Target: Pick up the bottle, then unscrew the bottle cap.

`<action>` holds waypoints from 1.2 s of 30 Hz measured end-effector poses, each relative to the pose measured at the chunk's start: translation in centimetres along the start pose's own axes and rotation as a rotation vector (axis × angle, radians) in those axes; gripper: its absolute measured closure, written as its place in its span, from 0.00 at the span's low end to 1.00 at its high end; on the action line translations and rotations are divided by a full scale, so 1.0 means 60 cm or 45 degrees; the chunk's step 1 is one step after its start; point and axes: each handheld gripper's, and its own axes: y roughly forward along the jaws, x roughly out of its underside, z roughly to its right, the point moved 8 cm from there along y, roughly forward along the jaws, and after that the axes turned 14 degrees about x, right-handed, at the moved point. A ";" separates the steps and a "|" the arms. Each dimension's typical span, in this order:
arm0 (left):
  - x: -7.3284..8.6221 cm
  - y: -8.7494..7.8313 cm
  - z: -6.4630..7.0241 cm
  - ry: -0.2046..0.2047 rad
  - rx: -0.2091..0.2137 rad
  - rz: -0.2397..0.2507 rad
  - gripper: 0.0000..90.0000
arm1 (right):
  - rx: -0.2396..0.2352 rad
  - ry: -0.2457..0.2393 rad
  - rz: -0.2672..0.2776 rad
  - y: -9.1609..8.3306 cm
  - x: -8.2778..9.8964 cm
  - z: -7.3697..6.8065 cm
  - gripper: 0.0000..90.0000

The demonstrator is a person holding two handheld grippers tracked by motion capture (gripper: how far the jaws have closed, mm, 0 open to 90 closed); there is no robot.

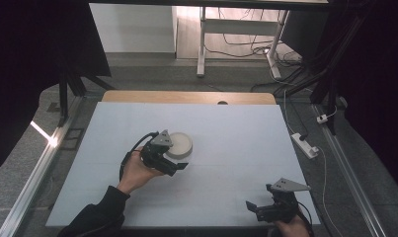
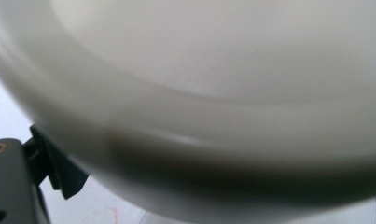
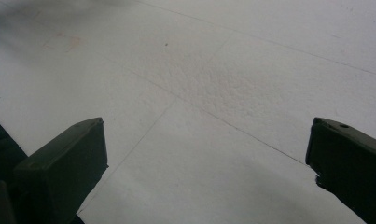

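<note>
Near the table's [image 1: 236, 128] middle, slightly left, sits a white bowl [image 1: 180, 144]. Left gripper [image 1: 173, 167] is at its near rim, 2 jaws straddling it; grip state unclear. Right gripper [image 1: 252, 207] hovers at the near right corner, jaws wide, holding nothing.

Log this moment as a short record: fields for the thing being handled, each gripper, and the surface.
object: white round bowl, upright on the table, left of centre
left gripper: at the bowl's near side; the left gripper view has the bowl's rim and wall very close, blurred; whether the jaws are clamped on it cannot be told
right gripper: near the table's front right corner, jaws wide apart with nothing between them, pointing over bare tabletop
surface: white table with a wooden strip along the far edge
contact: right gripper apart from the bowl
</note>
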 end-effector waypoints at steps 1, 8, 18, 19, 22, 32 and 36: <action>-0.001 0.000 0.002 0.005 0.000 -0.002 0.08 | 0.000 0.000 0.000 0.000 0.000 0.000 0.00; -0.011 0.005 0.020 0.018 0.022 0.001 0.08 | -0.001 -0.003 0.003 0.000 0.000 -0.001 0.00; -0.018 0.018 0.045 0.051 0.065 -0.002 0.08 | 0.004 -0.012 0.006 0.000 0.000 -0.001 0.00; -0.019 0.019 0.046 0.058 0.063 -0.003 0.08 | 0.004 -0.013 0.005 0.000 0.000 -0.001 0.00; -0.020 0.020 0.048 0.057 0.066 0.006 0.08 | 0.004 -0.012 0.007 -0.001 0.000 -0.001 0.00; -0.016 0.026 0.050 0.065 0.070 -0.001 0.08 | 0.029 -0.059 0.029 -0.003 -0.002 -0.006 0.00; -0.013 0.028 0.049 0.060 0.065 -0.001 0.08 | 0.034 -0.046 0.035 -0.005 -0.003 -0.004 0.00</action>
